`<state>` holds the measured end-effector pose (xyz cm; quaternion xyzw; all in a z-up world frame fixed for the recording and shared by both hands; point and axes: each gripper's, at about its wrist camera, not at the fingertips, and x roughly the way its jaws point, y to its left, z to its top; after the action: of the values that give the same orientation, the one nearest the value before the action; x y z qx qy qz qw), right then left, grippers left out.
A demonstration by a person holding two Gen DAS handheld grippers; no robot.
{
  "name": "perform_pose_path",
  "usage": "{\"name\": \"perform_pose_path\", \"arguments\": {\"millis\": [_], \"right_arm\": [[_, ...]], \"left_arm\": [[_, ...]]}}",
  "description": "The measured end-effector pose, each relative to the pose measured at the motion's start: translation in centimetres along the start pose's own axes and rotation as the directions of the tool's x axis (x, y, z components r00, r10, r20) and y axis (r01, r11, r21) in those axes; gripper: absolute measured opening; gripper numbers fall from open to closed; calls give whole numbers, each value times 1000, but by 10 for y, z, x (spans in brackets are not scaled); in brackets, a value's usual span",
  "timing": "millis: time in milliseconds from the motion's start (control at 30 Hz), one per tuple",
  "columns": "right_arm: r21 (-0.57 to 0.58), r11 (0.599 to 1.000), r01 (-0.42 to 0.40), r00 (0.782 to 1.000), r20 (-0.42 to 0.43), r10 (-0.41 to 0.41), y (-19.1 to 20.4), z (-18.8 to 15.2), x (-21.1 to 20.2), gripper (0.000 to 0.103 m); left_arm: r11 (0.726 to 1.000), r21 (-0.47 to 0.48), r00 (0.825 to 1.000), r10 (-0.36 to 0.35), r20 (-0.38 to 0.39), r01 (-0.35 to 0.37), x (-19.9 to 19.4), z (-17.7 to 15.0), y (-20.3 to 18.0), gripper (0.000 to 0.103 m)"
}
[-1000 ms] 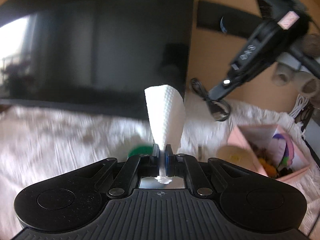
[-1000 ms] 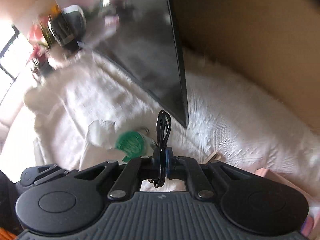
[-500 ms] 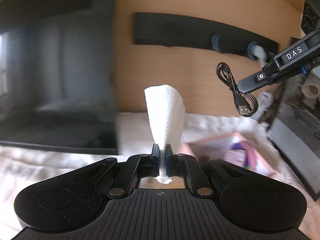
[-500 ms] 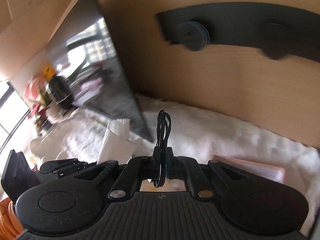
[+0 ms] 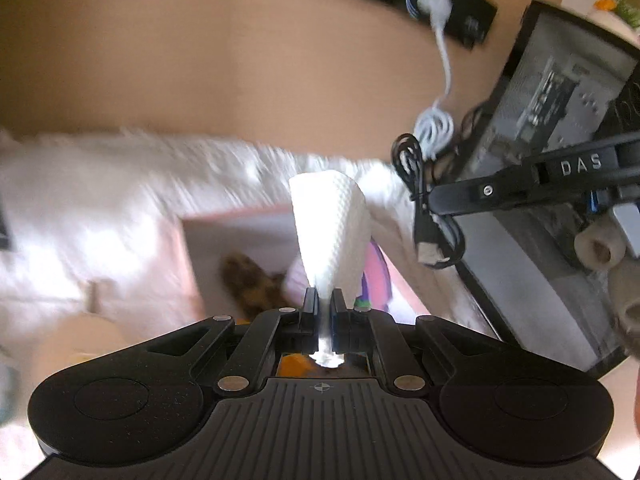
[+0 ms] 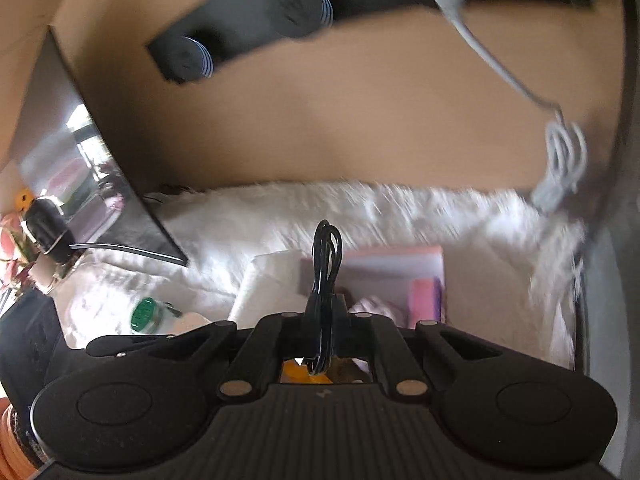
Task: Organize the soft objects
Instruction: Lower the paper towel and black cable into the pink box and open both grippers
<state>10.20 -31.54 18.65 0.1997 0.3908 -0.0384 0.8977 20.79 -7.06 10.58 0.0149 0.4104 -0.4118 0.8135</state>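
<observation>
Left gripper (image 5: pixel 325 298): jaws pressed together, pinching the narrow end of a folded white paper towel (image 5: pixel 332 232). Towel is embossed with a fine dimple pattern and fans out wider toward its far end, standing up from the jaws. It hangs over the open pink box (image 5: pixel 188 248).

Right gripper (image 6: pixel 325 304): jaws pressed together on a coiled black USB cable (image 6: pixel 327 256). Cable is thin, glossy, looped several times; loops stick out beyond the jaws, the tail hangs back behind them. From the left wrist view the same gripper (image 5: pixel 436 204) reaches in from the right, with the cable (image 5: pixel 420 200) dangling from its tip and the plug end lowest, near the box's right edge.

Pink box: straight-sided with a pale inside. Contents, blurred: a brown mottled soft thing (image 5: pixel 252 280), something pink and purple (image 5: pixel 378 268) to its right. The rest cannot be made out.

Box sits on a white shaggy fur throw (image 6: pixel 360 216), long pile. Left of the box on the throw, a green-capped item (image 6: pixel 145 314), blurred. Far side: smooth tan wall panel (image 5: pixel 200 60) with a black socket strip (image 6: pixel 248 32); a white cable (image 5: pixel 434 128) hangs from it, its lower part bundled in loops. Dark glossy screen (image 6: pixel 80 152) at far left. A dark-framed case (image 5: pixel 560 100) stands right of the box.
</observation>
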Motion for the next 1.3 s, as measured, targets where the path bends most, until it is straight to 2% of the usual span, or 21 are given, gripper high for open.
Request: {"name": "perform_pose_path", "arguments": {"millis": [67, 167, 233, 367, 467, 667, 967, 1133, 1233, 1300], "right_arm": [[20, 1000, 19, 1000, -17, -19, -9, -4, 12, 5], [29, 998, 59, 998, -31, -58, -19, -11, 27, 5], [31, 996, 78, 996, -39, -77, -25, -14, 35, 5], [52, 997, 62, 995, -82, -58, -34, -20, 54, 5], [75, 995, 62, 991, -123, -52, -37, -23, 76, 5], [129, 989, 71, 979, -198, -45, -48, -29, 126, 6], [113, 991, 66, 978, -202, -43, -47, -28, 141, 6], [126, 989, 71, 978, -202, -45, -52, -30, 141, 7], [123, 989, 75, 978, -202, -49, -53, -31, 142, 5], [97, 989, 113, 972, -215, -90, -50, -32, 144, 1]], "left_arm": [[1000, -24, 999, -4, -53, 3, 20, -2, 2, 8], [996, -40, 992, 70, -104, -75, 51, -8, 3, 8], [995, -27, 985, 89, -145, -94, 68, -10, 3, 9], [991, -3, 964, 131, -232, -135, 92, -19, 9, 11], [993, 41, 966, 118, -228, -111, 95, -22, 8, 11], [997, 44, 969, 79, -233, -70, 90, -21, 13, 12], [993, 78, 976, 105, -190, -91, 61, -15, 8, 13], [989, 92, 986, 125, -111, -115, 35, -12, 7, 13], [993, 97, 989, 84, -120, -73, 44, -8, 5, 13], [988, 120, 983, 114, -147, -97, 61, -7, 3, 13]]}}
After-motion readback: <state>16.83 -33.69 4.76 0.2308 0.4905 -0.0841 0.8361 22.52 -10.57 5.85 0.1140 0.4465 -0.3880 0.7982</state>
